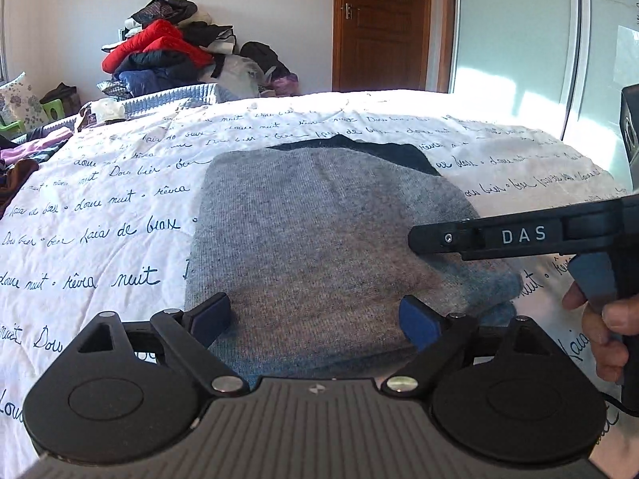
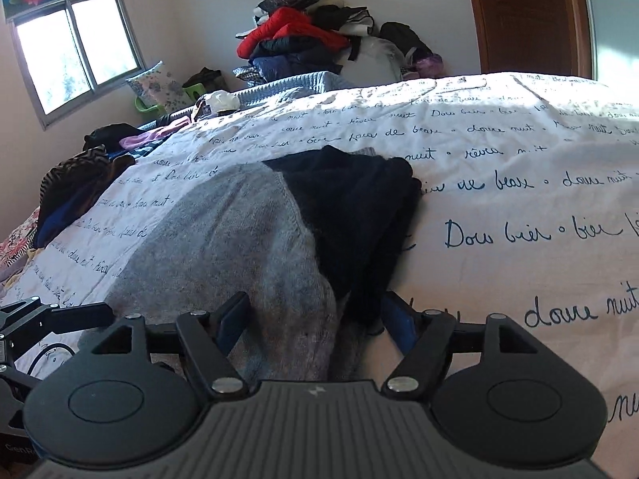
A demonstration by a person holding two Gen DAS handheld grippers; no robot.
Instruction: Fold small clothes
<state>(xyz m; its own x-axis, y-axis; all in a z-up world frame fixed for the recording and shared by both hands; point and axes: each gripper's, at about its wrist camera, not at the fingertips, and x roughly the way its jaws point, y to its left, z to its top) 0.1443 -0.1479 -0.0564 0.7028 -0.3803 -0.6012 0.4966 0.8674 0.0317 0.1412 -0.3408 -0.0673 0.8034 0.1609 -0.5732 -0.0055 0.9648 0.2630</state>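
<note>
A grey knit sweater [image 1: 311,235] with a black part [image 1: 383,151] at its far end lies folded on the white bedspread [image 1: 100,207]. My left gripper [image 1: 315,319] is open, its blue pads [image 1: 415,323] low over the sweater's near edge. My right gripper shows from the side in the left wrist view [image 1: 419,237], over the sweater's right edge. In the right wrist view the right gripper [image 2: 313,319] is open, with the grey cloth [image 2: 239,239] and black cloth [image 2: 359,207] bunched between its jaws.
The bedspread [image 2: 519,199] has blue script printed on it. Loose clothes [image 2: 76,187] lie at the bed's left side. A clothes pile with a red jacket [image 1: 159,44] stands by the far wall, a wooden door [image 1: 383,24] to its right.
</note>
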